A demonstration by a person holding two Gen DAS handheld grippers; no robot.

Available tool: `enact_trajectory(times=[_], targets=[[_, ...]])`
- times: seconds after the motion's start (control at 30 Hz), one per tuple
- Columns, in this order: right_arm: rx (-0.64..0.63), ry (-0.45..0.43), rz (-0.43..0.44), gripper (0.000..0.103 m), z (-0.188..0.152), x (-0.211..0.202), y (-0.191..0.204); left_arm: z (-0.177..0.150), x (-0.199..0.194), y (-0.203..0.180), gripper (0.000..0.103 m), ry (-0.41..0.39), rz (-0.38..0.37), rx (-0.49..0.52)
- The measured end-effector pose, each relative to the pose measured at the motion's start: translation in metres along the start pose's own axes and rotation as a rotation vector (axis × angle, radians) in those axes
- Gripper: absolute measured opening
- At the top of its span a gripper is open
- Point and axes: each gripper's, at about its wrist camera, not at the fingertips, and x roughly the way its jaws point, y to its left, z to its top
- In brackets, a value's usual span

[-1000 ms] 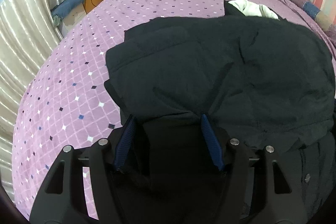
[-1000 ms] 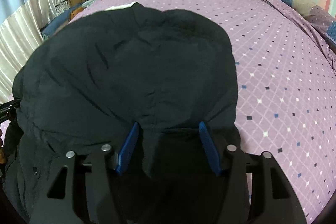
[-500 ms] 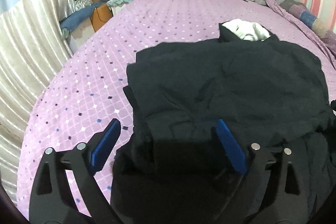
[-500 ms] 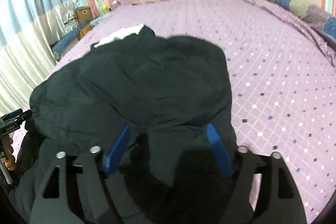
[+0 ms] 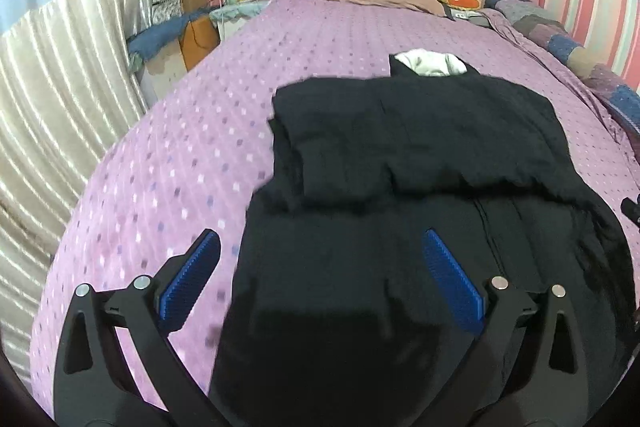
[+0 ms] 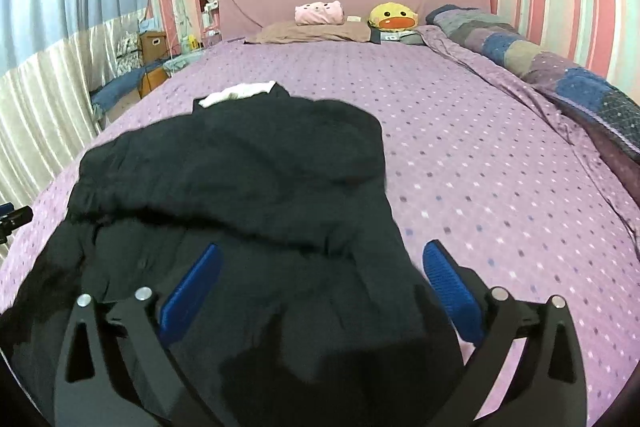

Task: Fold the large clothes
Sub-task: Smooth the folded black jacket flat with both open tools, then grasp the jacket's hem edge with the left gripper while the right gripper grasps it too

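Note:
A large black garment [image 5: 420, 163] lies on the purple bedspread [image 5: 200, 131], its far part folded over the near part. A white lining [image 5: 430, 62] shows at its far end. It also shows in the right wrist view [image 6: 240, 179]. My left gripper [image 5: 320, 267] is open and empty above the garment's near left part. My right gripper [image 6: 320, 279] is open and empty above the garment's near right part, its right finger over the bedspread [image 6: 500, 147].
Pillows, a pink plush [image 6: 319, 13] and a yellow duck plush [image 6: 392, 17] sit by the pink headboard. A patchwork quilt [image 6: 560, 75] runs along the right side. Boxes and clutter [image 5: 192, 23] stand beyond the bed's left edge, by pale curtains.
Both grippers have opened and let go of the garment fold, then drawn back and up. The folded part now lies flat on the garment.

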Motion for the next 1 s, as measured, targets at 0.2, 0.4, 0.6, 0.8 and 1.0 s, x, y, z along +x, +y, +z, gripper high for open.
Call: enact_trajectory(times=[0.2,0.4,0.6,0.8,1.0], targets=[[0.000,0.006,-0.038,0.101,-0.034,-0.045,0.000,-0.040,-0.029,-0.003,0.100,0.030,-0.021,-0.036],[-0.005,0.033,-0.078,0.101,-0.056,-0.073,0.001,-0.063,-0.054,0.001,0.100,0.036,-0.015,-0.040],[0.027,0.022,-0.086,0.101,-0.071,-0.101,-0.006,-0.084,-0.074,-0.006,0.100,0.059,-0.022,0.000],[0.111,-0.008,-0.105,0.101,-0.091,-0.129,-0.014,-0.101,-0.098,-0.006,0.100,0.041,-0.022,-0.010],[0.177,0.011,-0.051,0.101,-0.116,-0.139,-0.025,-0.115,-0.110,-0.003,0.100,0.010,-0.014,0.011]])
